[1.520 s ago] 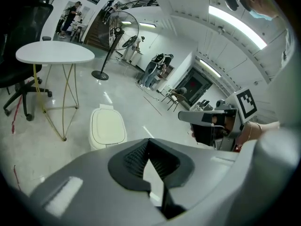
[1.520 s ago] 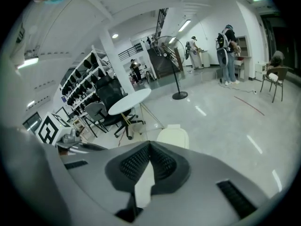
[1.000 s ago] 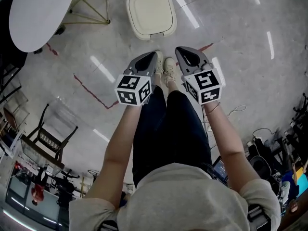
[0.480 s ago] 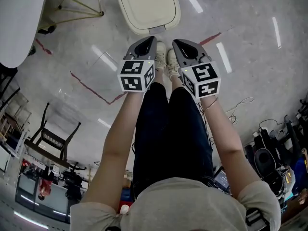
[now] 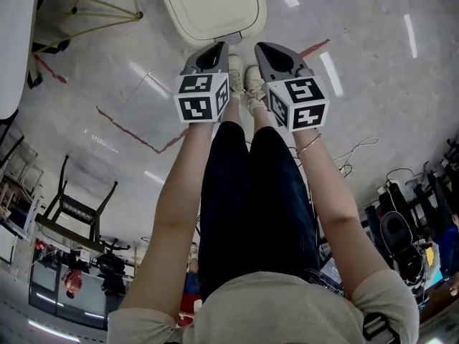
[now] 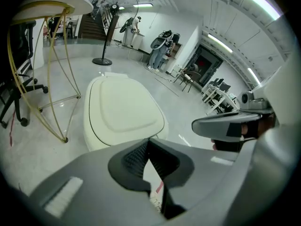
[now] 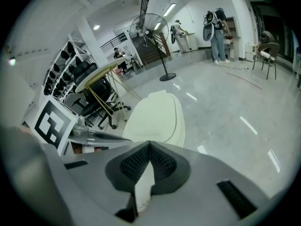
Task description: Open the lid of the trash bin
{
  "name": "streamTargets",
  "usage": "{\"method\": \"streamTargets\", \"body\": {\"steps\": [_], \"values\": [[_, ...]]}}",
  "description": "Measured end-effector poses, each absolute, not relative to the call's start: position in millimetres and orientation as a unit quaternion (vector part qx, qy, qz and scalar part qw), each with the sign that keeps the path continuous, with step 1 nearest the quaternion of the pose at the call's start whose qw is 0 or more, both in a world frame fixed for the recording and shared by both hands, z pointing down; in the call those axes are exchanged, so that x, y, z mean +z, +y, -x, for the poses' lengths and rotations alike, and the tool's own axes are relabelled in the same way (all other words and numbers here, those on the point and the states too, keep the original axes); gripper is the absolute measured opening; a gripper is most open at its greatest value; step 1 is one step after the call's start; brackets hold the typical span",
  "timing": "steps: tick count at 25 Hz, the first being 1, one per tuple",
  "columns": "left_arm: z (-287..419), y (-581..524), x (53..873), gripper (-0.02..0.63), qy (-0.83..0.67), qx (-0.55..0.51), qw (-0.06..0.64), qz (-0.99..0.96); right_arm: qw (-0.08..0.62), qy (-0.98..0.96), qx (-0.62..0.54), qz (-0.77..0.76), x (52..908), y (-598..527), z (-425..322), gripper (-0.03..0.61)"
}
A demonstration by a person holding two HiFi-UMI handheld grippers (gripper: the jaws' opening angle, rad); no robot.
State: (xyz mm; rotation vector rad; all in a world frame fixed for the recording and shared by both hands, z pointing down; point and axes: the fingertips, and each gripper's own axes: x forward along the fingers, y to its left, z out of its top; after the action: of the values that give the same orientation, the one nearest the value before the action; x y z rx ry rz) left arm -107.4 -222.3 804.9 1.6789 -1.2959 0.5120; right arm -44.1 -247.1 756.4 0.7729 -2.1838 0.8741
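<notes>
The trash bin (image 5: 211,6) is cream-white with a rounded-square lid that lies closed; it stands on the floor at the top of the head view. My left gripper (image 5: 209,51) and right gripper (image 5: 275,54) are held side by side just short of the bin's near edge, above the person's shoes (image 5: 242,83). Both are shut and hold nothing. In the left gripper view the bin (image 6: 123,108) lies straight beyond the left gripper (image 6: 148,143). In the right gripper view the bin (image 7: 157,117) sits ahead and slightly left of the right gripper (image 7: 149,146).
A round white table (image 5: 13,41) on thin yellow legs (image 5: 90,9) stands left of the bin. Red tape lines (image 5: 136,131) cross the glossy grey floor. Chairs (image 5: 77,206) are at the left, cables and gear (image 5: 401,224) at the right. A standing fan (image 7: 151,31) is far behind.
The person has stepped forward: the bin has slid toward the top edge of the head view and looks closer, and both grippers now reach nearly to its near edge. Both stay shut.
</notes>
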Motion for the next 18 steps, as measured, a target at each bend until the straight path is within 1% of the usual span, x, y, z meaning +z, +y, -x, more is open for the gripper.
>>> {"method": "streamTargets", "body": {"steps": [7, 12, 15, 18], "values": [[100.4, -222.4, 818.4, 0.009, -0.529, 0.208, 0.48, -0.669, 0.327, -0.823, 0.35, -0.304, 767.4, -237.5, 29.4, 0.008], [102.1, -223.2, 822.5, 0.009, -0.539, 0.211, 0.476, -0.662, 0.338, -0.823, 0.351, -0.292, 772.8, -225.1, 30.1, 0.008], [100.6, -223.8, 824.1, 0.009, -0.543, 0.218, 0.466, -0.664, 0.343, -0.822, 0.35, -0.292, 777.6, -223.8, 30.4, 0.008], [98.4, -222.7, 827.3, 0.009, -0.549, 0.243, 0.44, -0.668, 0.341, -0.821, 0.349, -0.296, 780.1, -226.5, 30.3, 0.008]]}}
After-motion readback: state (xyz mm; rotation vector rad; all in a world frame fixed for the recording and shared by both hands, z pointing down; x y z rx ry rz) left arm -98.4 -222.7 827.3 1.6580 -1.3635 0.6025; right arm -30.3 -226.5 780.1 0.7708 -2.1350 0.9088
